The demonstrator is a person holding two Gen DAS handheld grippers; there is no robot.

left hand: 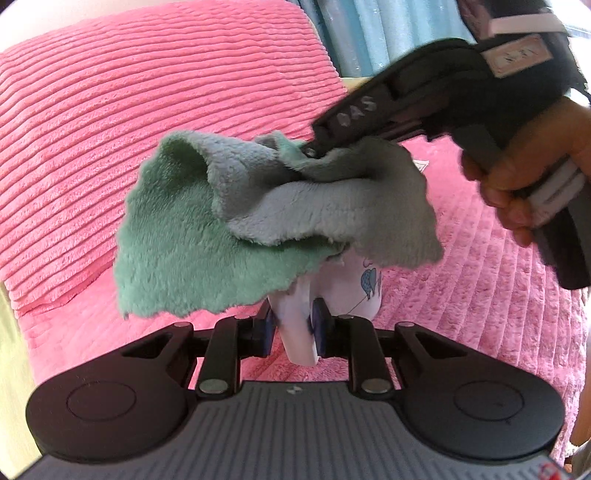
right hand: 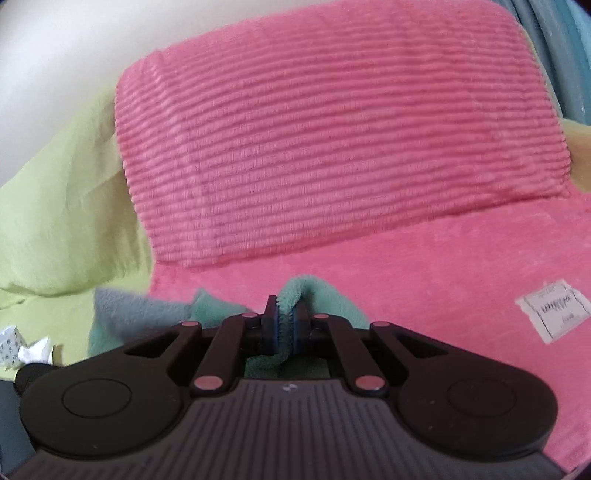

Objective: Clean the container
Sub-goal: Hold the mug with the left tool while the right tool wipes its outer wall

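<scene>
A white mug [left hand: 347, 295] with a blue balloon drawing is held by its handle [left hand: 299, 332] in my left gripper [left hand: 295, 328], which is shut on it. A green and grey fleece cloth [left hand: 221, 229] is draped over the mug's top and hides its rim. My right gripper [left hand: 310, 151] comes in from the upper right, held by a hand [left hand: 528, 173], and presses into the cloth. In the right wrist view the right gripper [right hand: 283, 325] is shut on a fold of the cloth [right hand: 314, 295]; the mug is hidden there.
A pink ribbed cushion [left hand: 147, 110] leans behind, on a pink fleece cover [left hand: 480, 295] with a white label [right hand: 550, 310]. A lime-green sheet [right hand: 62, 221] lies left, with crumpled white wrapping [right hand: 22, 347] near it. Blue curtains [left hand: 388, 33] hang behind.
</scene>
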